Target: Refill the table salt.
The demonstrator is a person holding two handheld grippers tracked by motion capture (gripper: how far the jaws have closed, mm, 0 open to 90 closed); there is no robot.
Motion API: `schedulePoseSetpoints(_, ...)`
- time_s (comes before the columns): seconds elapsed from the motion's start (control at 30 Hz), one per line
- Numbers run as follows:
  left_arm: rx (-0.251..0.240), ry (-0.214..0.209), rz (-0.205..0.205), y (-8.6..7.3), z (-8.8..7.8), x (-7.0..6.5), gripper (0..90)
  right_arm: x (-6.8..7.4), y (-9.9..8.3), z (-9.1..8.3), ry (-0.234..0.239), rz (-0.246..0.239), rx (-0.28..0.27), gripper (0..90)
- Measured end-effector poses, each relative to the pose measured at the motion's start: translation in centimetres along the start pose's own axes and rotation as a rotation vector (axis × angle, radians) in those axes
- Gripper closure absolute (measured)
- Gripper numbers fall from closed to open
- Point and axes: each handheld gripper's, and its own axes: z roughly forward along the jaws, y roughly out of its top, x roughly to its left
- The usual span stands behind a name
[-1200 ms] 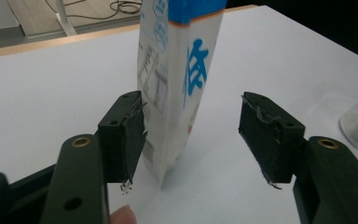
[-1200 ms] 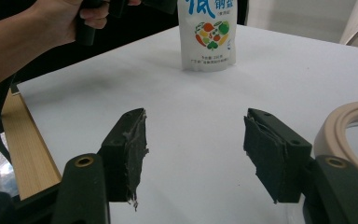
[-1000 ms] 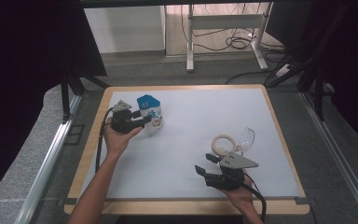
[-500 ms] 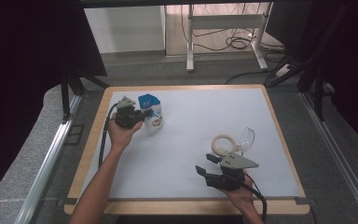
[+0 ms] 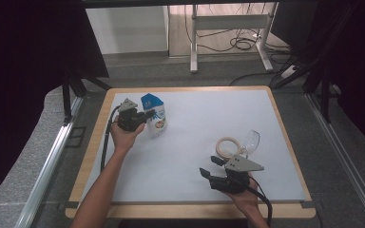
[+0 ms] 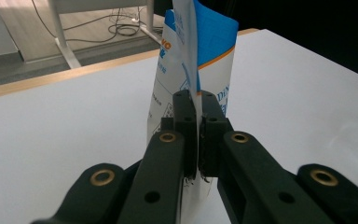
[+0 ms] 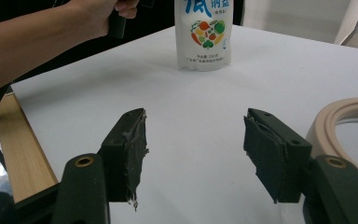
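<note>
A white-topped table (image 5: 190, 142) with a wooden rim, seen from above the person's side. At far left a blue-and-white pouch (image 5: 154, 115) stands upright on its base, its long axis vertical and its sealed blue top pointing up; the printed front, with a cluster of fruit and vegetables, faces the near right corner, as the right gripper view shows (image 7: 204, 32).

The left gripper (image 5: 148, 115), held in the left hand (image 5: 123, 135), lies level just left of the pouch and points right at it. Its jaws have just been closing and now stand pressed together on the pouch's thin side seam; in the left gripper view (image 6: 196, 116) the seam runs up between the two black pads as a narrow white edge, with the pouch's body (image 6: 214, 60) rising behind them.

The right gripper (image 5: 210, 166) rests at near right in the right hand (image 5: 242, 192), pointing left and slightly far, toward the pouch. Its jaws are spread, with bare table top between the pads (image 7: 130, 154) and nothing held.

Just beyond it, on the far right side, a pale ring (image 5: 228, 147) lies flat on the table; touching its right side lies a clear glass-like object (image 5: 250, 140), whose shape cannot be told. The pouch stands well apart from both.
</note>
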Motion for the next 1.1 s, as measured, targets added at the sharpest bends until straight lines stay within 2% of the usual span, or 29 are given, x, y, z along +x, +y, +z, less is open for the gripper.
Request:
schedulePoseSetpoints(0.1,-0.005,0.002,0.018,0.0,0.0,-0.2,89.3,0.0,0.0,0.0,-0.001,-0.002,-0.004,39.8)
schedulePoseSetpoints(0.4,-0.012,-0.015,0.029,0.7,-0.1,-0.8,89.6,-0.2,0.0,-0.2,-0.006,0.006,-0.021,39.8)
schedulePoseSetpoints(0.67,-0.015,-0.049,0.044,1.4,-1.3,-1.6,89.6,-0.1,0.0,-0.1,-0.007,0.000,-0.021,39.7)
schedulePoseSetpoints(0.87,-0.023,-0.083,0.039,1.8,-2.4,-2.1,89.6,0.1,0.1,0.0,-0.005,-0.003,-0.021,39.8)
schedulePoseSetpoints(1.1,-0.038,-0.103,0.040,2.1,-3.1,-2.7,89.7,0.4,0.3,0.6,0.005,-0.011,-0.018,39.8)
